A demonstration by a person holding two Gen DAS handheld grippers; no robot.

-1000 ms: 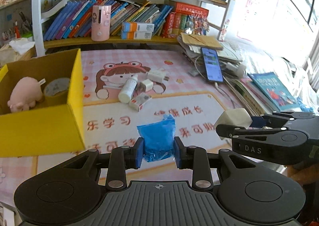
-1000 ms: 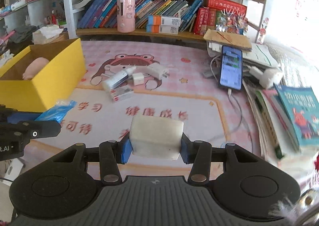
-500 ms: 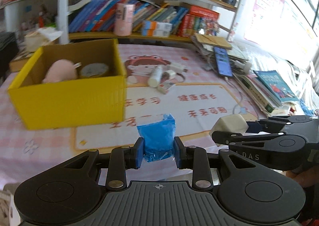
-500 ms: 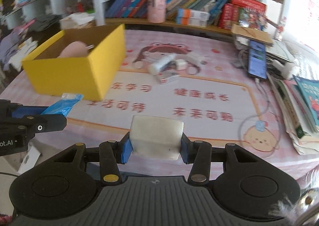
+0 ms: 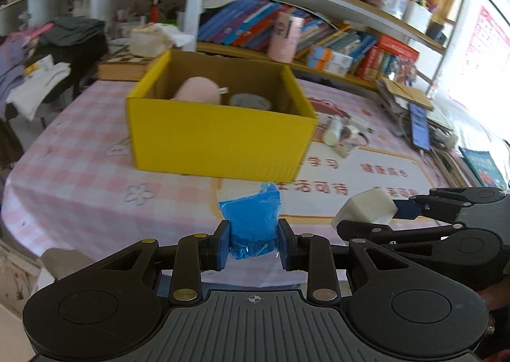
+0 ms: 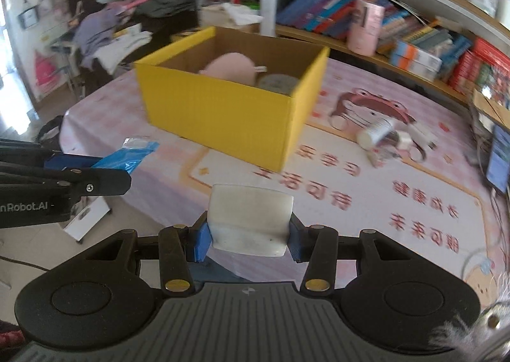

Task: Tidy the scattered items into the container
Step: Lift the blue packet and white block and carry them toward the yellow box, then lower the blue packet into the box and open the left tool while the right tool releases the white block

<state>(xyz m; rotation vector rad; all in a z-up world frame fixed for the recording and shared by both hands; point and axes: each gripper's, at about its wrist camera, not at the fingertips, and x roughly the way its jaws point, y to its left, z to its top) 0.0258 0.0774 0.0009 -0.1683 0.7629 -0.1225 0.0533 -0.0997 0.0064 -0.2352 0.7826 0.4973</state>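
A crinkled blue plastic packet (image 5: 251, 228) is pinched by the left gripper (image 5: 253, 244) — short of the yellow cardboard box (image 5: 220, 138). A pale white rounded block (image 6: 250, 218) is clamped in the right gripper (image 6: 250, 234).

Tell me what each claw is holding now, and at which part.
Left claw pinches the blue plastic packet at its lower end. Right claw clamps the white block by its two opposite sides.
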